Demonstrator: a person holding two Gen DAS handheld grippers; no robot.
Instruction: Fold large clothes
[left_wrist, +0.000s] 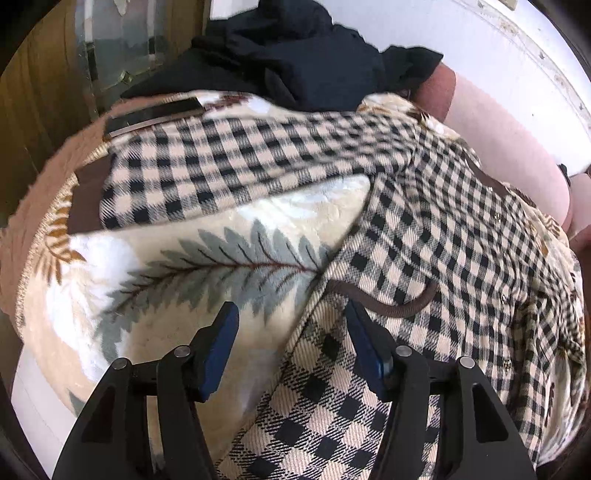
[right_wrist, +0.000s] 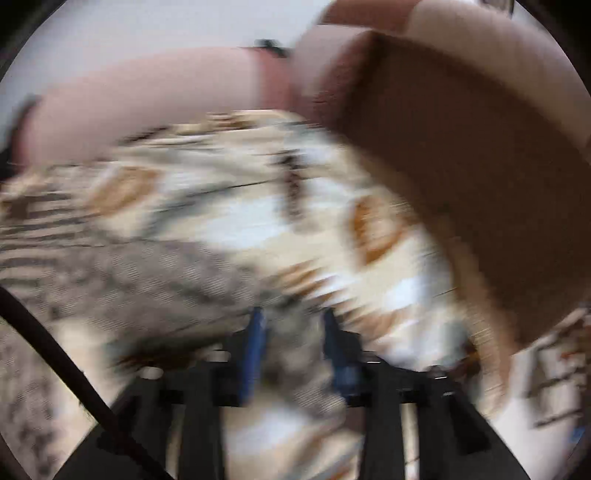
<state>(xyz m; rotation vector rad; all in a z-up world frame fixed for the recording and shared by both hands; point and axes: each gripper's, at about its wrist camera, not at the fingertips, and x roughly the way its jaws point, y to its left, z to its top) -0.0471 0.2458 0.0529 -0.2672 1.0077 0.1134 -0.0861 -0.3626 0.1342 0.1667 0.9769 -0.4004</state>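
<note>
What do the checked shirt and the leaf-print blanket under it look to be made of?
The checked shirt looks like a woven, brushed flannel: diagonal twill lines show in the cream squares, with a matte finish. The leaf-print blanket looks like plush fleece: a soft, fuzzy nap with a slight sheen and blurred print edges. Fibre content cannot be told.

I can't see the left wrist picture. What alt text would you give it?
A black-and-cream checked shirt lies spread on a leaf-patterned blanket, one sleeve stretched out to the left. The left tongs hover open over the shirt's edge, gripping nothing. Behind lie a pile of dark clothes and a pink cushion.
</note>
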